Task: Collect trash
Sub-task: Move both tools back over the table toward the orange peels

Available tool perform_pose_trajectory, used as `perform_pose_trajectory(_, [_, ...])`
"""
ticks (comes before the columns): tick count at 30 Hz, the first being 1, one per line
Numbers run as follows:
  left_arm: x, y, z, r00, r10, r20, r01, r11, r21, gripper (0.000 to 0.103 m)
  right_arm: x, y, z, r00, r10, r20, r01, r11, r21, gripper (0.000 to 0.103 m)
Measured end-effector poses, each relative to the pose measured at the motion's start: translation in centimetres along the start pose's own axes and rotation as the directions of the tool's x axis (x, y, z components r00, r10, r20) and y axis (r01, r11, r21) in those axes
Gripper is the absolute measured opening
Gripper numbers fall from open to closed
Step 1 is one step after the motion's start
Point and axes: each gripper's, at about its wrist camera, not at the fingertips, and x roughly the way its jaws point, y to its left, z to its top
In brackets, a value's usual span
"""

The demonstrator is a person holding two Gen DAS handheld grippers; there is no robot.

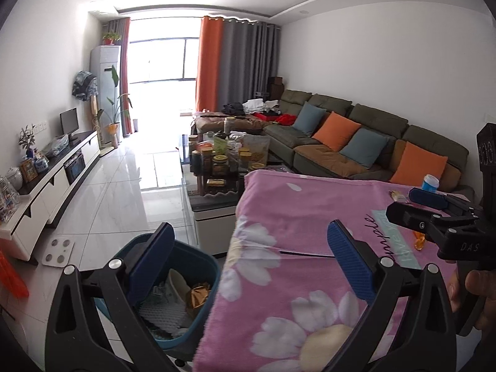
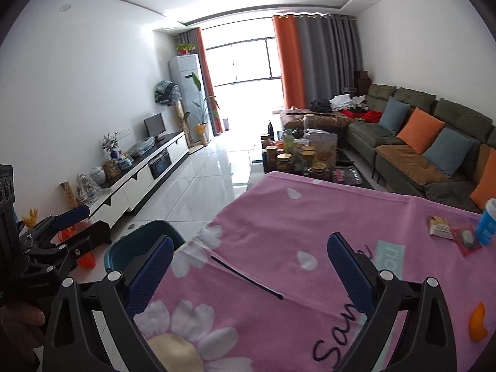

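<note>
The left gripper (image 1: 251, 262) hangs with its blue fingers spread wide and nothing between them, low in the left wrist view. Its left finger sits over a teal trash bin (image 1: 198, 257) that stands on the floor just beside the tabletop's edge, at the lower left of the frame. Inside the bin lie a crumpled gold wrapper (image 1: 197, 296), a white foam net (image 1: 164, 313) and other white scraps.

The right gripper (image 2: 250, 265) is also spread wide and empty, above the pink flowered cloth (image 2: 279, 217) that covers the tabletop. A thin black stick (image 2: 248, 279) lies on the cloth between its fingers in the right wrist view, not touched by either.

More trash lies at the right side of that frame: a small snack packet (image 2: 439, 227), a red wrapper (image 2: 466, 238) just beside it, a blue cup (image 2: 488, 221) at the edge of the picture, and an orange peel (image 2: 478, 322) lower down, well apart from the others.

Beyond the cloth, at mid frame, a coffee table (image 2: 310, 155) crowded with jars stands near a green sofa (image 2: 449, 117) with orange and blue cushions.
</note>
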Motion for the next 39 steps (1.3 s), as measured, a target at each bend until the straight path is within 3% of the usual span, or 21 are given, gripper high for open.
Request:
perform_pose_trajectory(8, [1.3,-7.5,0.2,0.994,-0.106,0.003,0.105,0.992,0.066,0.097,-4.2,-4.6,-2.0,0.987,-0.146,0.060,0.142,0.988,0.064,0.096])
perform_pose_trajectory(12, [2.0,-11.1,-0.4,0.988,-0.156,-0.005,0.156,0.983,0.101,0.097,-6.3,-6.0,-3.4,0.971,-0.222,0.085,0.215,0.973,0.082,0.096])
perform_pose_trajectory(17, [2.2,-15.2,-1.5,0.978,-0.209,0.008,0.205,0.967,0.149,0.097,-10.1,-8.2,-5.6,0.940,-0.312,0.137,0.295,0.947,0.128,0.096])
perform_pose_trajectory(21, [2.1,-17.7,-2.1,0.965,-0.260,0.015,0.254,0.952,0.169,0.097,-13.3,-10.0,-7.4,0.900,-0.399,0.175,0.370,0.912,0.177,0.096])
perform_pose_trajectory(29, [3.6,-21.2,-2.9,0.945,-0.326,-0.006,0.320,0.924,0.211,0.097,-16.1,-13.5,-10.5,0.846,-0.520,0.120,0.487,0.845,0.222,0.096])
perform_pose_trajectory(39, [5.7,-23.8,-3.3,0.924,-0.379,-0.055,0.381,0.892,0.245,0.097,-14.4,-16.3,-12.4,0.842,-0.540,0.006,0.526,0.823,0.215,0.096])
